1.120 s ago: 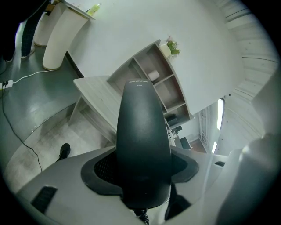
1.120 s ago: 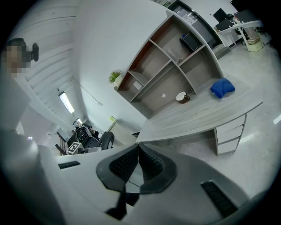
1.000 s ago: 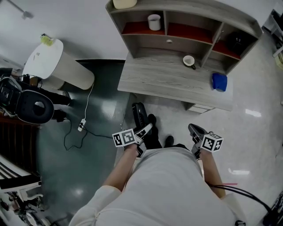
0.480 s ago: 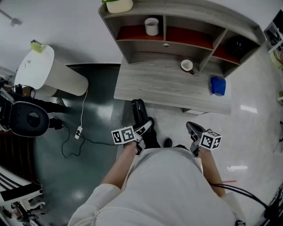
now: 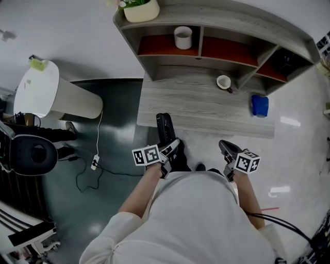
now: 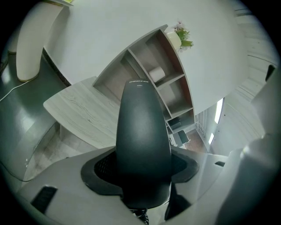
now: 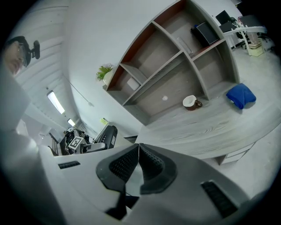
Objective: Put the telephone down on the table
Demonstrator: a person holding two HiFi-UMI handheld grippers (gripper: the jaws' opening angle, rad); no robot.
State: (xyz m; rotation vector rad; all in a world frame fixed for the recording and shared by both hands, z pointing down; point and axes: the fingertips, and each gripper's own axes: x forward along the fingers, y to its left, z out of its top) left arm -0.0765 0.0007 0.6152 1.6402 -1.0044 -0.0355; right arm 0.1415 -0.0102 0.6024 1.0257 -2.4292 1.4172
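A black telephone handset stands between the jaws of my left gripper, which is shut on it. In the head view the telephone handset pokes forward from the left gripper, its tip just at the near edge of the grey wooden table. My right gripper hangs in front of the table's near edge, off to the right, with its jaws shut and nothing in them. The right gripper view shows the right gripper with its pads meeting, and the table beyond.
On the table sit a cup and a blue object. A shelf unit at the table's back holds a white cup and a plant pot. Left stand a white bin, a cable and a black chair.
The view has shifted so the table lies nearer, and the handset's tip has come up to the table's near edge. Both grippers keep their places in front of the person.
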